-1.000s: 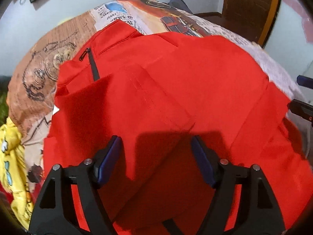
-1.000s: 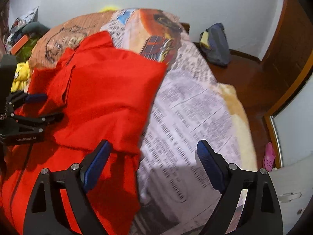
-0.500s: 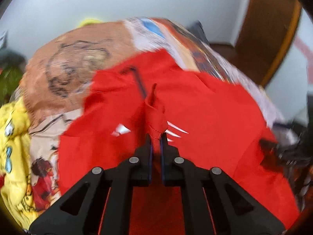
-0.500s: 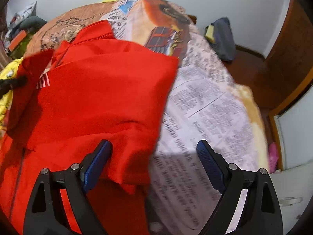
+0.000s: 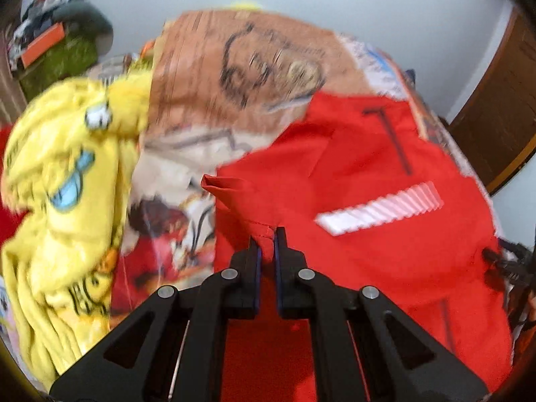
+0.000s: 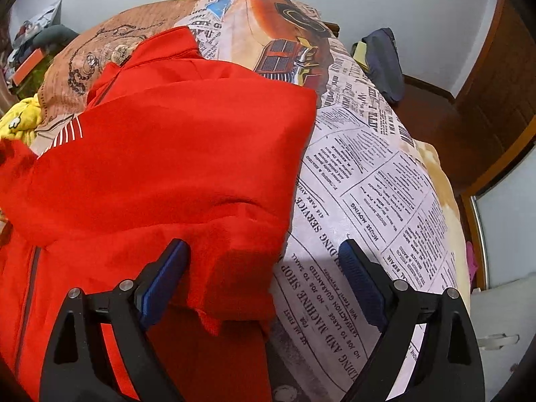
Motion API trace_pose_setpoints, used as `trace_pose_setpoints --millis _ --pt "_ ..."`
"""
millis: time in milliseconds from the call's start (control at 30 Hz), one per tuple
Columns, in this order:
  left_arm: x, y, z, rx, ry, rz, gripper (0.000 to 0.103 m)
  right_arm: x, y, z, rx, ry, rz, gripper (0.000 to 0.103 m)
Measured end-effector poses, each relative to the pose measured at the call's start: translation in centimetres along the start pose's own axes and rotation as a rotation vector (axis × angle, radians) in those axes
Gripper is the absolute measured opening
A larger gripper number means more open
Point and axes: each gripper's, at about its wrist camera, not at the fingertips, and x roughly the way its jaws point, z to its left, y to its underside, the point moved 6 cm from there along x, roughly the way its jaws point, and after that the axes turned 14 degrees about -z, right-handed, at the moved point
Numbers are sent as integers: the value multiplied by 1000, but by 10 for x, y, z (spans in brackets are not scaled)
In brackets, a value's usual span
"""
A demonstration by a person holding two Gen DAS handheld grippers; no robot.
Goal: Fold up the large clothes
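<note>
A large red jacket [image 5: 368, 174] with a black zip and white stripes lies on a bed with a printed sheet [image 5: 234, 77]. My left gripper [image 5: 267, 241] is shut on a pinched fold of the red jacket near its left edge and holds it raised. In the right wrist view the red jacket [image 6: 167, 154] lies partly folded over itself. My right gripper [image 6: 264, 264] is open and empty, its left finger over the jacket's near right edge and its right finger over the newspaper-print sheet [image 6: 368, 174].
A yellow printed garment [image 5: 60, 181] lies bunched at the bed's left side. A dark bag [image 6: 382, 60] sits on the floor beyond the bed's far right. A wooden door [image 6: 495, 93] stands at right. Clutter [image 5: 50, 40] sits at far left.
My left gripper closed on a fold of the jacket and carried it leftward, which exposed the white stripes. My right gripper stayed open and moved closer over the jacket's right edge.
</note>
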Motion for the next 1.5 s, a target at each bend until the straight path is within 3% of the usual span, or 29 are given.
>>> trace_pose_setpoints --millis 200,300,467,633,833,1100,1267,1500 --pt "23 56 16 4 -9 133 10 0 1 0 2 18 5 94" --pt "27 75 26 -7 -23 165 22 0 2 0 3 29 10 96" --pt "23 87 43 42 -103 170 53 -1 4 0 6 33 19 98" --pt "7 85 63 64 -166 179 56 -5 6 1 -4 33 55 98" --pt "-26 51 64 107 -182 107 56 -20 -6 8 -85 40 63 98" --pt "-31 -25 16 161 -125 -26 62 -50 -68 39 -216 4 -112 98" --pt "-8 -64 -21 154 -48 -62 66 -41 -107 59 -215 -49 -167 98" --pt "70 -91 -51 174 -24 6 66 19 -148 81 -227 -100 -129 98"
